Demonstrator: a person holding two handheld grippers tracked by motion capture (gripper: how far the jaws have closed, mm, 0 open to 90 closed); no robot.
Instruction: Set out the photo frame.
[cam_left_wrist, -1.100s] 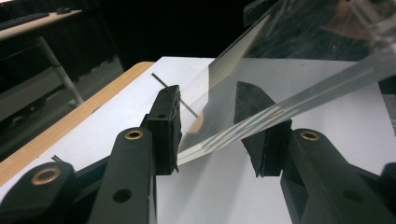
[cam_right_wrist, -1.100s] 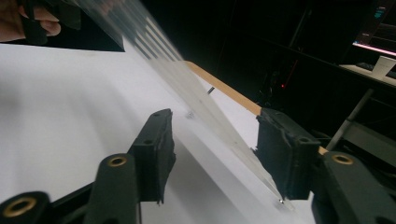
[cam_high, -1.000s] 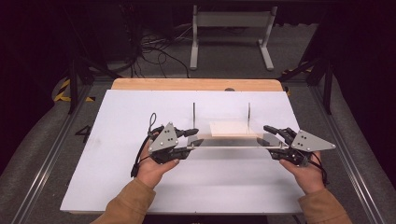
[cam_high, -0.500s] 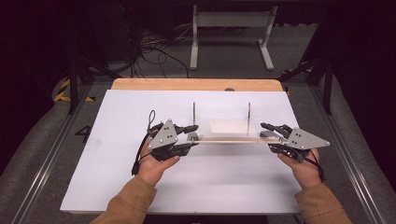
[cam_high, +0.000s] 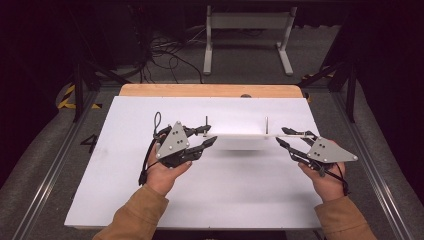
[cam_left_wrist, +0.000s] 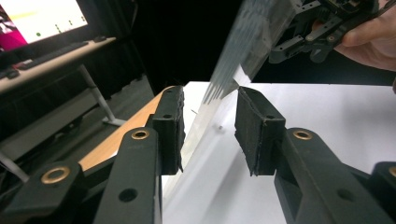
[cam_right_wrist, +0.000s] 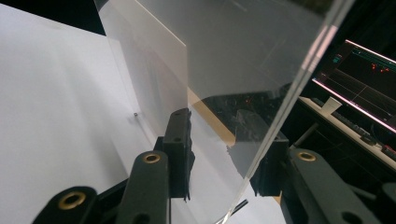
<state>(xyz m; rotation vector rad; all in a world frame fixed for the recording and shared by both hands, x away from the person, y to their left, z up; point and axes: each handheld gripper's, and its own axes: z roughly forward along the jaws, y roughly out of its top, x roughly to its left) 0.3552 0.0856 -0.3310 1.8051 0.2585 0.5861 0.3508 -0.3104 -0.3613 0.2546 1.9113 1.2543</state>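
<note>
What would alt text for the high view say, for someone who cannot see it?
Two hands each hold a black two-jaw gripper, the left gripper and right gripper, at opposite ends of a clear plastic sheet above a white table. Two thin upright pins stand by the sheet. Behind lie a wooden board edge and a dark floor with cables.

The clear acrylic sheet (cam_high: 243, 135) held between the two tongs is colourless and see-through, its edge pale white. The left gripper (cam_high: 206, 136) and right gripper (cam_high: 281, 136) are black, each topped by a grey three-cornered plate; brass-coloured rivets dot their jaws in the gripper views. Under them lies a plain white board (cam_high: 210, 195), and beyond the tongs a light wooden tabletop (cam_high: 210, 90) shows as a tan strip. Both sleeves (cam_high: 134, 216) below the tongs are tan-brown. Left of the left gripper, yellow-and-black striped tape (cam_high: 67, 96) marks the grey floor.
</note>
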